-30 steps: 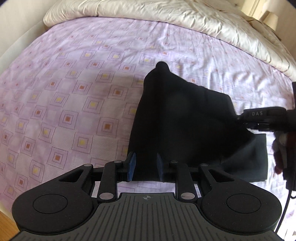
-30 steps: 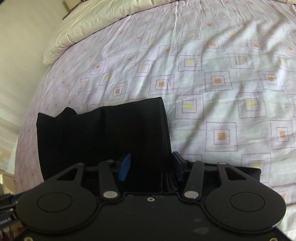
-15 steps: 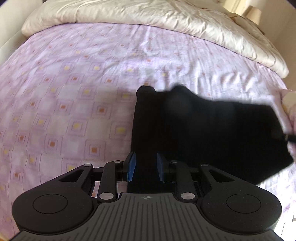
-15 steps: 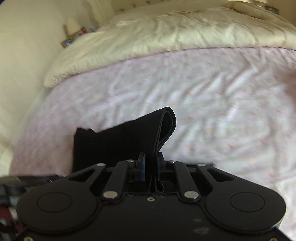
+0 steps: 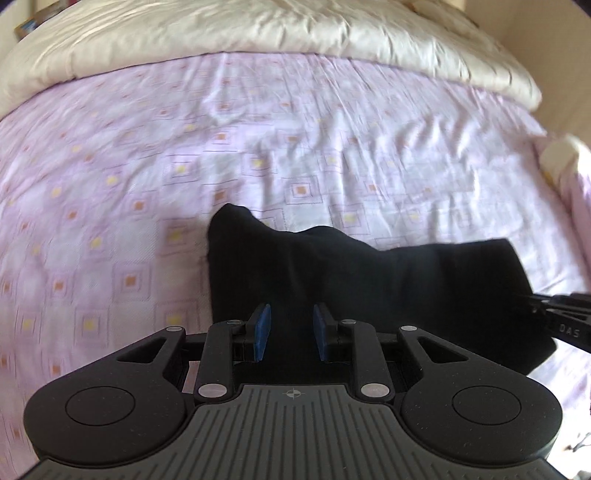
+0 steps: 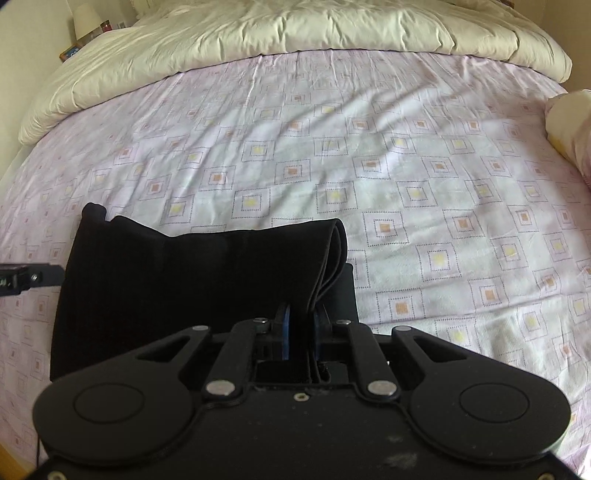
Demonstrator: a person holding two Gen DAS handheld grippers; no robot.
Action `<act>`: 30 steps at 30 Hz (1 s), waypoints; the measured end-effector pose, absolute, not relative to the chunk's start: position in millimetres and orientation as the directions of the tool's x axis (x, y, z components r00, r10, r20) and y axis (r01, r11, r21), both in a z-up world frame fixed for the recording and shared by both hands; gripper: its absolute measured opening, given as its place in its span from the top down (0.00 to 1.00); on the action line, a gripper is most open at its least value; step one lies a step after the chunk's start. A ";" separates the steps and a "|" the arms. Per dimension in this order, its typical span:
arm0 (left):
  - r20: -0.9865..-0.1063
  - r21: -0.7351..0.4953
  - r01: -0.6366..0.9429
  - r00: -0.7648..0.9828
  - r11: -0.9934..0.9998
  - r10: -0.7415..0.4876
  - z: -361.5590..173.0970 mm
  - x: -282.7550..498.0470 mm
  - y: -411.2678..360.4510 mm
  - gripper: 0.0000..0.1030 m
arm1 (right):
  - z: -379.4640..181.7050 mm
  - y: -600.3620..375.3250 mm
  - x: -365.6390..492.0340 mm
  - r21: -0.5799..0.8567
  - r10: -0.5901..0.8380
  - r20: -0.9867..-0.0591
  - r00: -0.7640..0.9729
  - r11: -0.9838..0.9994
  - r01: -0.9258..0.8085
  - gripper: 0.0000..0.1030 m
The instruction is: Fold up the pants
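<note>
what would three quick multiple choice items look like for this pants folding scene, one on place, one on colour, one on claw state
1. Where do the pants lie?
A. on the patterned bedsheet
B. on the cream duvet
C. on a wooden floor

2. What colour are the pants?
A. pink
B. black
C. cream

3. What is the right claw doing?
A. wide open, holding nothing
B. pinched on the pants' layered edge
C. gripping the duvet

Answers: 1 A, squared sheet shows all around the fabric; 2 B, the cloth is dark in both wrist views; 3 B, stacked fabric edges run down between the nearly closed blue pads.
</note>
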State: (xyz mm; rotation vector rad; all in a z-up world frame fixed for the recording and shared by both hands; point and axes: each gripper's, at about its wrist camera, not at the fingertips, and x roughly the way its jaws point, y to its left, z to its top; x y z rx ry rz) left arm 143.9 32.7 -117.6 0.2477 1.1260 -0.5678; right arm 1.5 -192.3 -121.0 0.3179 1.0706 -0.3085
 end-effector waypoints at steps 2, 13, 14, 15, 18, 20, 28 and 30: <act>-0.917 -0.081 0.551 0.285 0.831 -0.279 -131.7 148.6 25.7 0.76 | -127.3 -191.2 4.8 0.065 -0.106 -0.900 0.423 0.926 0.371 0.87; -0.929 -0.122 0.460 0.260 0.879 -0.264 -126.2 164.1 38.3 0.76 | -107.6 -186.0 -0.3 -0.007 -0.211 -0.859 0.466 0.916 0.401 0.63; -0.926 -0.131 0.450 0.262 0.884 -0.271 -124.5 166.6 38.2 0.76 | -100.5 -183.7 -0.4 0.004 -0.209 -0.845 0.492 0.918 0.397 0.55; -0.927 -0.134 0.441 0.262 0.888 -0.270 -124.7 171.0 36.3 0.76 | -96.4 -181.1 0.6 0.016 -0.198 -0.837 0.509 0.922 0.386 0.52; -0.935 -0.115 0.423 0.260 0.899 -0.242 -131.0 187.7 25.7 0.76 | -97.3 -171.3 10.6 0.025 -0.159 -0.840 0.518 0.944 0.330 0.51; -0.939 -0.094 0.422 0.263 0.901 -0.221 -136.5 197.5 18.9 0.76 | -104.7 -166.5 19.4 0.022 -0.142 -0.852 0.505 0.952 0.304 0.51; -0.963 -0.060 0.374 0.222 0.926 -0.152 -157.7 221.9 7.3 0.75 | -147.0 -164.1 39.9 -0.003 -0.103 -0.912 0.397 0.970 0.244 0.50; -0.966 -0.035 0.391 0.221 0.920 -0.131 -159.4 222.7 2.1 0.75 | -150.5 -163.6 43.3 -0.009 -0.098 -0.917 0.386 0.974 0.226 0.50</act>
